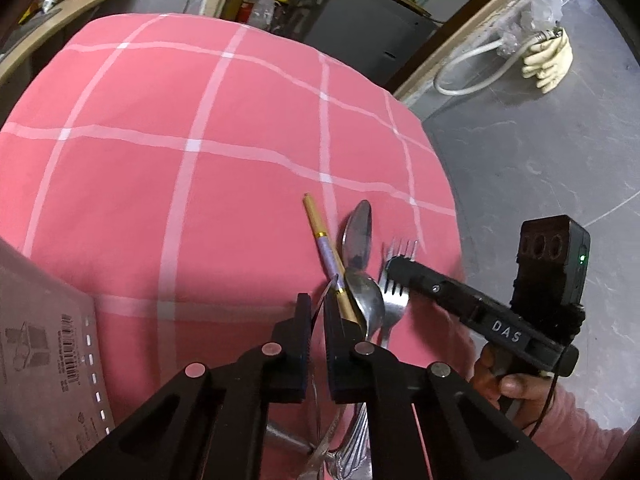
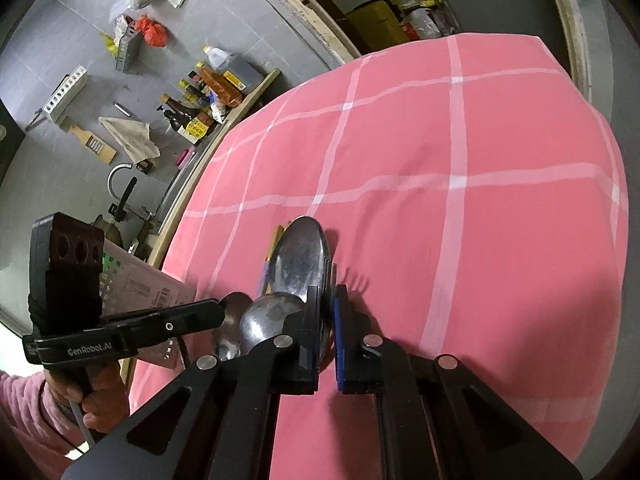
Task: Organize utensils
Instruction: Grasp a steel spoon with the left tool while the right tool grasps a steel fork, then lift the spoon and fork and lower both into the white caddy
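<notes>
Steel cutlery lies bunched at the lower centre of the left wrist view, on a pink checked cloth [image 1: 200,200]; a cardboard box [image 1: 44,340] sits at the lower left edge.

Handling, by judgement:
- Stiff, light and slick. Polished bowls and tines give the pads little hold, so the flat necks or handles are the better places to grip.
- The pieces overlap, so lifting one may drag its neighbour.

Left to right:
- The left gripper [image 1: 319,308] has its fingers pressed together on a thin metal strip [image 1: 320,306] seen edge-on. Which utensil it belongs to cannot be told.
- Gold-and-purple handle [image 1: 322,240]: one.
- Spoons: two, an upper spoon [image 1: 358,236] and a lower spoon [image 1: 370,300], touching.
- Fork [image 1: 394,292]: one, just right of the spoons.
- The right gripper [image 1: 400,266] is clamped on the fork near its tines.

Ornate handles [image 1: 354,444] run under the left gripper; their number is unclear.
</notes>
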`<state>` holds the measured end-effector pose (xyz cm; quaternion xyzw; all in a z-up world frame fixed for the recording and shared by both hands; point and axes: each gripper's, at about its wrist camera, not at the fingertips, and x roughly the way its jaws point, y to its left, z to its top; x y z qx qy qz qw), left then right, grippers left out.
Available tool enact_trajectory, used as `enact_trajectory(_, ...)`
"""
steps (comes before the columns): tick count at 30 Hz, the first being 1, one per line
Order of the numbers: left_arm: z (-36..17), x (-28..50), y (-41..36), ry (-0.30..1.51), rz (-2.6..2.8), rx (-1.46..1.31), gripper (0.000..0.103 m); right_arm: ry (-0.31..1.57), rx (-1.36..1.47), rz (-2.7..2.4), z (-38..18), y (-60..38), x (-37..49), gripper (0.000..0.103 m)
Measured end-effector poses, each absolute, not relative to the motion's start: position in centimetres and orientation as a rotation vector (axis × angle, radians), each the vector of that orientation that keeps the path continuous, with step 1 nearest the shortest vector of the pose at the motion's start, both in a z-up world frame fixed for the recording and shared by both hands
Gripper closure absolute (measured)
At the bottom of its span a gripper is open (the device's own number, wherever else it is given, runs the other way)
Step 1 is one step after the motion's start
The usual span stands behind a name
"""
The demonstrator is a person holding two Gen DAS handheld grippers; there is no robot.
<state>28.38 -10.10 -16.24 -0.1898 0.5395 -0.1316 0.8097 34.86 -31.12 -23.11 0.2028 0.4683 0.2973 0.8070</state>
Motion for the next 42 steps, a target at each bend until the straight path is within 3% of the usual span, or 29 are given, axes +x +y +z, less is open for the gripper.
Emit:
enact_trajectory(25,-16.9,30.6,-13.1,1.284,-0.315,-0.162,0.099,0.976,0.475,0.563,-22.7,-31.3,33.7,0.1)
enact_trajectory(31,-14.4,29.5,-12.7,1.194,-0.278,-0.142,0.099,0.86,0.363,0.49,-17.9,-31.2,31.5,0.101)
enact_trajectory(42,-5.2,27.2,-10.7,0.871,-0.25,-0.106,0.099,0.643,0.128,0.32,-7.5,-30.3,28.4,0.101)
